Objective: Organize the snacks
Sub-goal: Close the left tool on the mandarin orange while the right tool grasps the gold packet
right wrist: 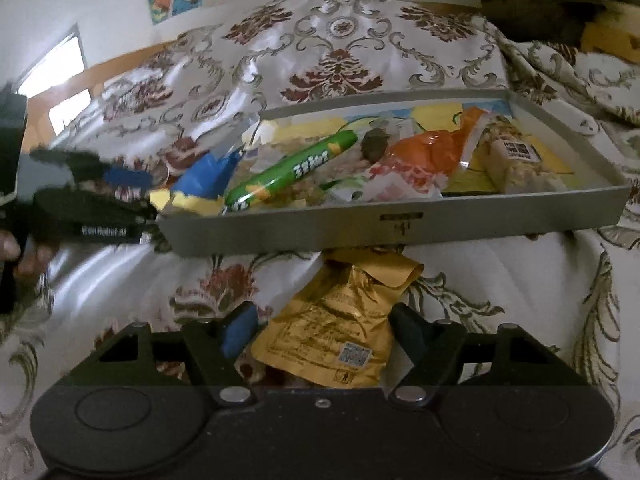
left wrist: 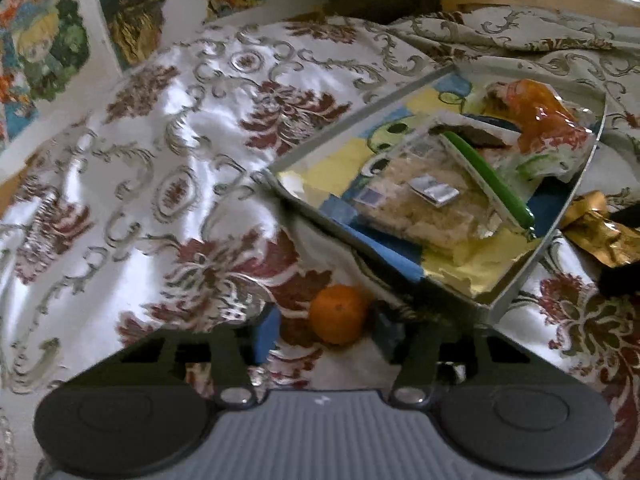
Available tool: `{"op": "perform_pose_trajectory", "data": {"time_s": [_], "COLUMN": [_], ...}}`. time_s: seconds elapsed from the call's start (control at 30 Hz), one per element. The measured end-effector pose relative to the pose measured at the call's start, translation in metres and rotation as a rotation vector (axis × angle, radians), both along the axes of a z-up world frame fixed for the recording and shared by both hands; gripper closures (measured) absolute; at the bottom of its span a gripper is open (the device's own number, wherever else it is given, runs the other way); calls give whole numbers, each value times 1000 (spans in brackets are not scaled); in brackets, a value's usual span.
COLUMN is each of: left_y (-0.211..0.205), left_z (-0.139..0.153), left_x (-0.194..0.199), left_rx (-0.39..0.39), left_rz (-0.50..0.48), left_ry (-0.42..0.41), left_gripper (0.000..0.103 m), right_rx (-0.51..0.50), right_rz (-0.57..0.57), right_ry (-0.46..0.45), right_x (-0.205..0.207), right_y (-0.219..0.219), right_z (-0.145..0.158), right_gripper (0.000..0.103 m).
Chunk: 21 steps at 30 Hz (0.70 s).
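**Both grippers closed in on loose snacks beside the grey tray.**

The left gripper (left wrist: 326, 330) straddled a small orange (left wrist: 338, 314) on the patterned cloth (left wrist: 168, 128) just off the tray's (left wrist: 508, 300) near corner; whether its pads pressed the fruit could not be told. The right gripper (right wrist: 322, 334) bracketed a gold packet (right wrist: 332, 336) lying against the tray's front wall, its jaws standing clear of the foil. Inside the tray lay a green stick pack (right wrist: 288, 168), an orange wrapper (right wrist: 428, 152) and a rice cake bar (right wrist: 520, 164). The orange could roll off the slick, rumpled satin if nudged, and the crinkled foil might slip from a shallow pinch. Bright pictures (left wrist: 48, 48) hung on the white wall behind.
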<state>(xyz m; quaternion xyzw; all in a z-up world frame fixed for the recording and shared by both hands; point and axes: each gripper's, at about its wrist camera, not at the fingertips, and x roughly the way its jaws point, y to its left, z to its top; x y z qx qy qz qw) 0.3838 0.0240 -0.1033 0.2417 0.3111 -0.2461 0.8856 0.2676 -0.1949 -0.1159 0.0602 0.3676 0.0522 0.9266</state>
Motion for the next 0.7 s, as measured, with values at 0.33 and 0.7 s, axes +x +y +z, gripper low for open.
{"op": "perform_pose_trajectory", "data": {"time_s": [0.33, 0.7], "left_y": [-3, -1], "left_z": [0, 12], "left_x": [-14, -60], "left_rx": [-36, -122], "left_rz": [8, 18], "left_ry": [6, 42], "left_gripper": [66, 66], "right_rx": [7, 50], "right_rz": [-7, -3], "right_ry": [-2, 13], "right_x": [0, -5], "right_y": [5, 4], "right_z": [2, 5], "right_gripper": [28, 28]}}
